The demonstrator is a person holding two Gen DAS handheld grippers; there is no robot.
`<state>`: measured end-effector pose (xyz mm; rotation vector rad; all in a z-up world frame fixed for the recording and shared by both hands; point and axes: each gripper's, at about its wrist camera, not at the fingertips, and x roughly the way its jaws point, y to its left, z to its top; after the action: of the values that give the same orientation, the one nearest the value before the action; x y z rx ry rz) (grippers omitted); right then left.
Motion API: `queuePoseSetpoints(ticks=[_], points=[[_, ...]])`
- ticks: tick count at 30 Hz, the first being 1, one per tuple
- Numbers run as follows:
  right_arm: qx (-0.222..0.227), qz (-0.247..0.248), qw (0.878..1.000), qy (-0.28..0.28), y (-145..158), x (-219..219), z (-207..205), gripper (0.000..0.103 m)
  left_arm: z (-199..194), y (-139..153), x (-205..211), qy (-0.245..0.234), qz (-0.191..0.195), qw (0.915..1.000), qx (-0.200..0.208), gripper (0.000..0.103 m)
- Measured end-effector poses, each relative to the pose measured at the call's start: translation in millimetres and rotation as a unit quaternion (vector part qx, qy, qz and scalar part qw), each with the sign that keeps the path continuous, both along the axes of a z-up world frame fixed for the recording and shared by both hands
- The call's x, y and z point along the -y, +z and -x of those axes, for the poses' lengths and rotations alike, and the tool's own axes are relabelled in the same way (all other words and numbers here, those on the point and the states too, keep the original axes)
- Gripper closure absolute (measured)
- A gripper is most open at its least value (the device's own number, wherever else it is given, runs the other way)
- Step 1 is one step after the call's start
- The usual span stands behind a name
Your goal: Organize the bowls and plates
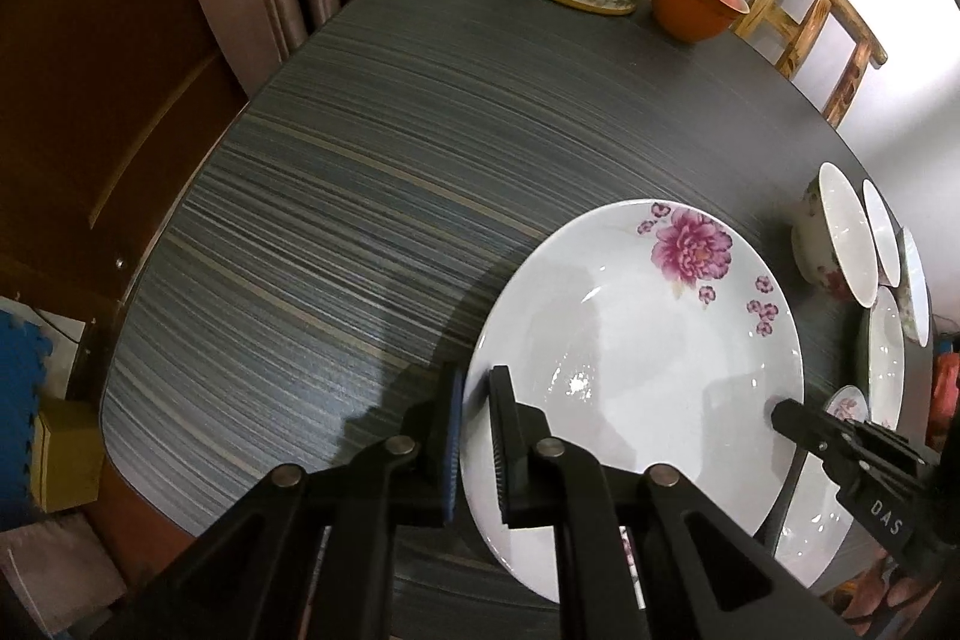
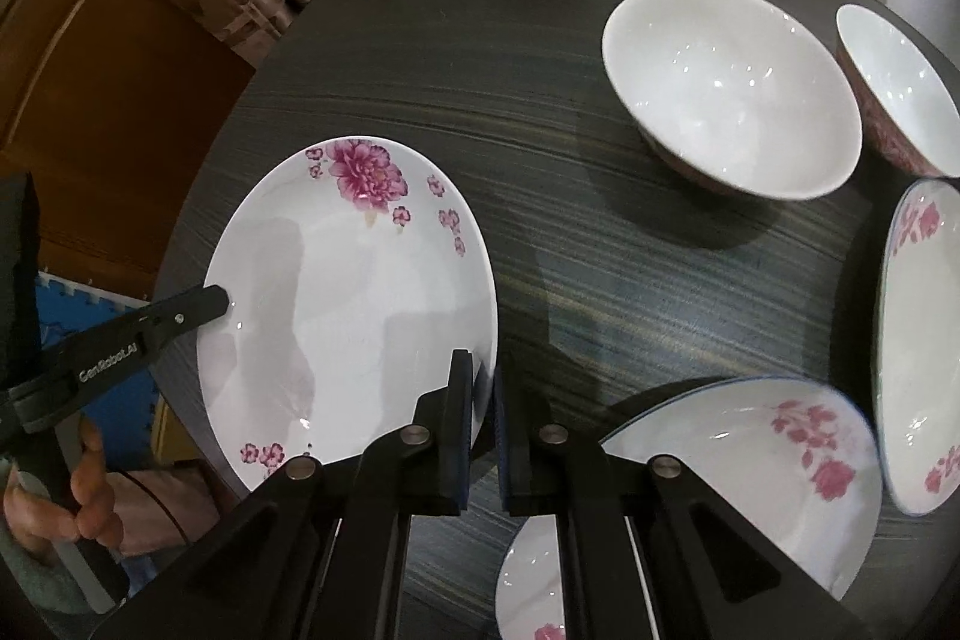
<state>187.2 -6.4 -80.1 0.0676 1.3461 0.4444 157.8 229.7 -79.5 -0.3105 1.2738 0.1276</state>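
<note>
On the dark striped worktop (image 1: 360,196), the left hand-held gripper (image 1: 474,436) pinches the left rim of a white plate with a purple peony (image 1: 636,340), one pad under the rim, one on top. Across the plate, the right hand-held gripper (image 2: 483,424) clamps the opposite rim the same way. To the right stand two white bowls (image 2: 732,100), and nearer, pink-flowered plates (image 2: 774,460) lie just beside the right hand-held gripper.

Dim indoor light, glare on the white plate (image 1: 636,340), dark curved fisheye edges.
</note>
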Motion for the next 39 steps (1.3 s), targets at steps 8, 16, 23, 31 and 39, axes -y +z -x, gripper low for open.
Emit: queuePoseSetpoints(ticks=[8,16,23,31,39], points=[[-0.002,-0.004,1.0,-0.008,-5.7,-1.4,4.4,0.095,-1.7,1.0,1.7,-0.01,-0.016,0.9998,0.009,0.094],[0.002,-0.004,1.0,-0.011,-5.2,-3.6,9.1,0.094,-3.8,1.0,1.5,-0.011,-0.019,0.9997,0.01,0.093],[-0.004,-0.013,1.0,-0.022,-5.9,0.1,7.3,0.085,-3.0,1.1,0.7,-0.014,-0.022,0.9996,0.007,0.09],[-0.003,-0.022,0.999,-0.033,2.2,12.3,5.8,0.069,4.2,15.2,-12.3,0.01,-0.04,0.9989,0.019,0.06],[0.021,-0.04,0.999,-0.023,33.0,28.0,13.7,0.066,27.3,53.3,1.5,-0.001,-0.013,0.9985,0.053,0.049]])
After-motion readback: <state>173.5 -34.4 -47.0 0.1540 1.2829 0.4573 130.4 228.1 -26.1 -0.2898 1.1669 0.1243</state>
